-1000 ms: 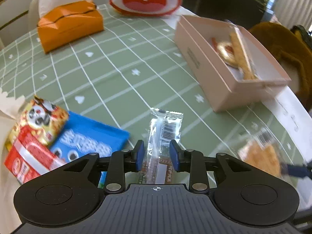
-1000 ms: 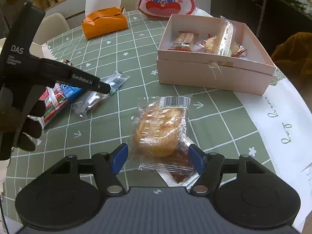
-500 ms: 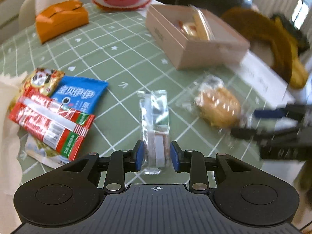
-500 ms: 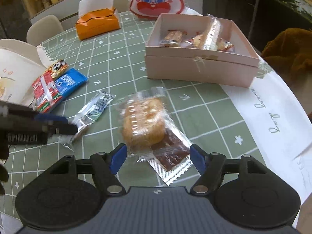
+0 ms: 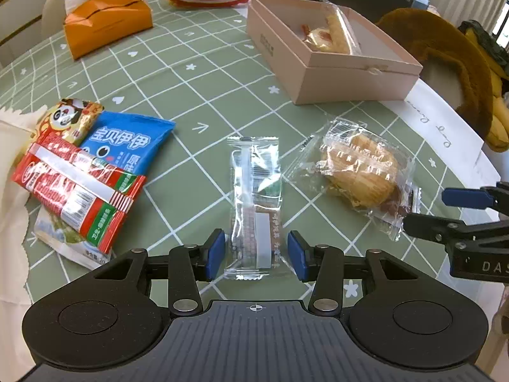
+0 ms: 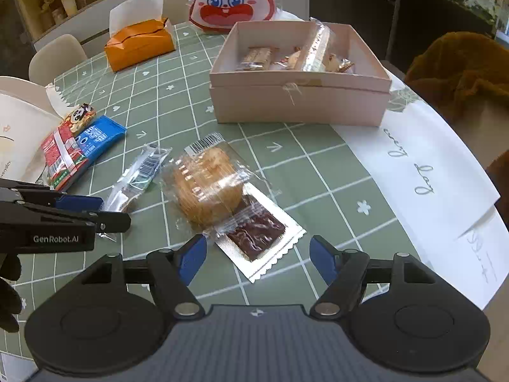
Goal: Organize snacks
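L to R on my feeds: snack pile (image 5: pixel 79 172) lies at table's left edge. My left gripper (image 5: pixel 256 254) has jaws opening, clear-wrapped bar (image 5: pixel 254 203) lying between pads, untouched. My right gripper (image 6: pixel 254 259) stands wide, empty, w/ brown sachet (image 6: pixel 259 238) between fingers, wrapped pastry (image 6: pixel 206 187) just beyond. Pink box (image 6: pixel 299 95) sits behind.

Both wrist views look steeply down, close, sharing the table (image 5: pixel 203 95).

Left tongs (image 5: pixel 256 256) opening around clear snack packet (image 5: pixel 254 203) on table (image 5: pixel 197 95).
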{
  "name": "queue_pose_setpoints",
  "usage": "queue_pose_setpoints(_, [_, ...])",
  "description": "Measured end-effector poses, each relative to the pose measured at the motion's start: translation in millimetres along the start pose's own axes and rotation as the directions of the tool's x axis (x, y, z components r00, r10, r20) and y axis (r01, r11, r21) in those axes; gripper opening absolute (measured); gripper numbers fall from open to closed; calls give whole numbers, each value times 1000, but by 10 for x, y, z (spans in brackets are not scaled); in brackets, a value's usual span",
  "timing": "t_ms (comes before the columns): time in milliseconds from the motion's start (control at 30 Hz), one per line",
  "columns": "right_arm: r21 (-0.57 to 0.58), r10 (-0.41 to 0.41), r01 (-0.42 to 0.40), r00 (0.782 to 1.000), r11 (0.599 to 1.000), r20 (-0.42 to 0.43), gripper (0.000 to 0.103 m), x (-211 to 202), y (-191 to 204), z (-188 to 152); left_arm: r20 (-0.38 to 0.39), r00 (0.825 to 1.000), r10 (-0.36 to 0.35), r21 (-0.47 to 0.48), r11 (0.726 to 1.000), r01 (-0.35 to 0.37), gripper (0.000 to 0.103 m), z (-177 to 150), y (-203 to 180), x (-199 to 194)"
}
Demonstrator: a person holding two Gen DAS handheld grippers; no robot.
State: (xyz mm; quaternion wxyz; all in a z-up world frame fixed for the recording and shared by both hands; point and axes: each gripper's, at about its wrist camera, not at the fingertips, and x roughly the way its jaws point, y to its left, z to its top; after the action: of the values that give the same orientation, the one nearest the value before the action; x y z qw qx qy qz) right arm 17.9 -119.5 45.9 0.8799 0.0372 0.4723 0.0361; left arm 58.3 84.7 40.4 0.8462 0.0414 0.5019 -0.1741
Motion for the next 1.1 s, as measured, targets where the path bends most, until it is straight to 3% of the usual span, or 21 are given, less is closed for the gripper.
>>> queue_pose_setpoints(333, [20,-5,4,998,1000,57,72,-133,-47,116,-6,1000,-22,-59,998,22,45,-104,75,-105])
queue_pose_setpoints(467, [59,-112,106,986,993,119,72,-81,-114,309,-9,1000,-13,-100,995,12,45,-250,163,-203])
queue_pose_setpoints(600, [91,-183,175,979,980,92,72,186,-193,514,-4,999,-34,-148,988,33,45,-403,265,-289])
queue_pose_setpoints(700, [83,-157,154,987,985,23,72,344,-173,552,-1,998,-58,-179,982,57,45,-448,325,-319])
queue_pose_setpoints(800, [67,-65,66,998,996,-20,72,334,-72,495,7,998,-69,-188,980,69,45,-469,346,-335])
queue_pose_setpoints(933, [84,-41,40,999,996,7,72,194,57,472,15,998,-60,-176,982,62,45,-479,320,-340])
queue_pose_setpoints(1100, [188,86,-78,996,979,-35,75,164,172,588,25,999,-45,-143,989,48,45,-500,279,-343])
